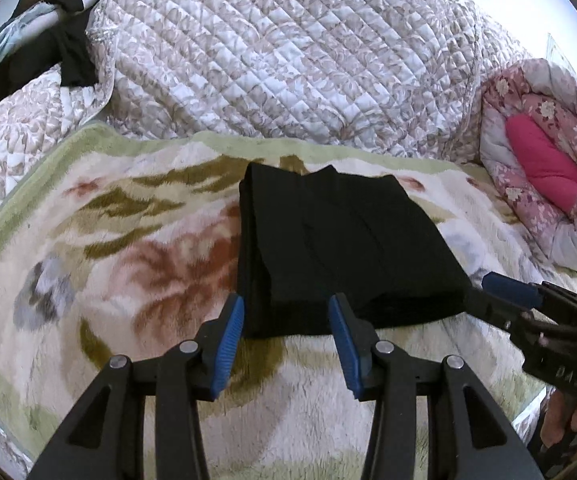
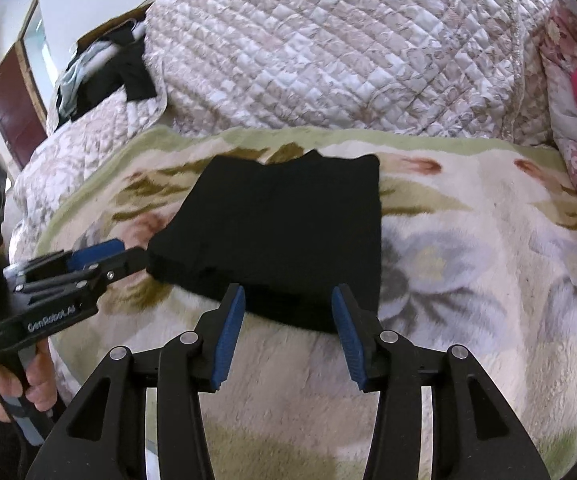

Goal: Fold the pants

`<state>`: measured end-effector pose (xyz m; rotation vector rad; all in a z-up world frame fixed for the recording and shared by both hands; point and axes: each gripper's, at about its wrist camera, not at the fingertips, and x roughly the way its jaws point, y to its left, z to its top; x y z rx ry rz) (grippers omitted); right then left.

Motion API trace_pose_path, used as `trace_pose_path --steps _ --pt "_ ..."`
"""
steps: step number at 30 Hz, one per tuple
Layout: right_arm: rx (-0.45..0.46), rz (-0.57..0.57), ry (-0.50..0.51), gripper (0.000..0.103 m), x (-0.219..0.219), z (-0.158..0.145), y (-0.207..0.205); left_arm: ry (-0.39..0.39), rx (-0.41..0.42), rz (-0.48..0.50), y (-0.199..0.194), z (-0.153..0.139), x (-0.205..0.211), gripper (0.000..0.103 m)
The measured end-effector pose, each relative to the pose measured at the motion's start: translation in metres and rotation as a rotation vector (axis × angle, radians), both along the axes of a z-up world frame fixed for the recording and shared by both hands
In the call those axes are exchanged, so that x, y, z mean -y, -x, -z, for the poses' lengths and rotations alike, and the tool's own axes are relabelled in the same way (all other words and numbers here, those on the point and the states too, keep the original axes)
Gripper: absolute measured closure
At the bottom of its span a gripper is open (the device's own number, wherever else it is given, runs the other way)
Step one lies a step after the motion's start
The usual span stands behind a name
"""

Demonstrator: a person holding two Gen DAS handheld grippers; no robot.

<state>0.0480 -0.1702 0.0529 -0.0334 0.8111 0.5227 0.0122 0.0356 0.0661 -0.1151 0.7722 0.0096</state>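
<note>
The black fabric pants, already folded into a compact, roughly square stack of several layers, lie flat on the fluffy cream blanket with a green border and floral print that covers the bed, in front of a quilted beige-and-white bedspread heaped behind it. Both tools point at the stack's near edge from the person's side. The left gripper has its jaws spread wide and empty, the blue pads straddling the near left corner of the stack without pinching it; the right gripper is likewise wide open and holds nothing, its pads framing the near right part of the same edge. From each wrist view the other tool appears at the stack's side corner, close to or perhaps touching the cloth; which, I cannot tell. The bundle's slightly longer side seems to run away from the jaws toward the bedspread, with the layered fold edges facing the left gripper. Neither hand looks clearly nearer; both sit just beside the near edge. Judging by the neat shape, the folding looks nearly or fully done, so any remaining move would likely be a last fold or a release.
</note>
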Motion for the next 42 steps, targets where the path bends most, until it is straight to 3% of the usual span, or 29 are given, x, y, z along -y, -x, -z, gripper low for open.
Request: trace_pose_path --steps 42 --pt "-0.028 -0.008 0.025 0.052 -0.0055 0.0102 -0.0008 -0.013 -0.029 0.000 -0.0016 0.0101 0.0041 0.056"
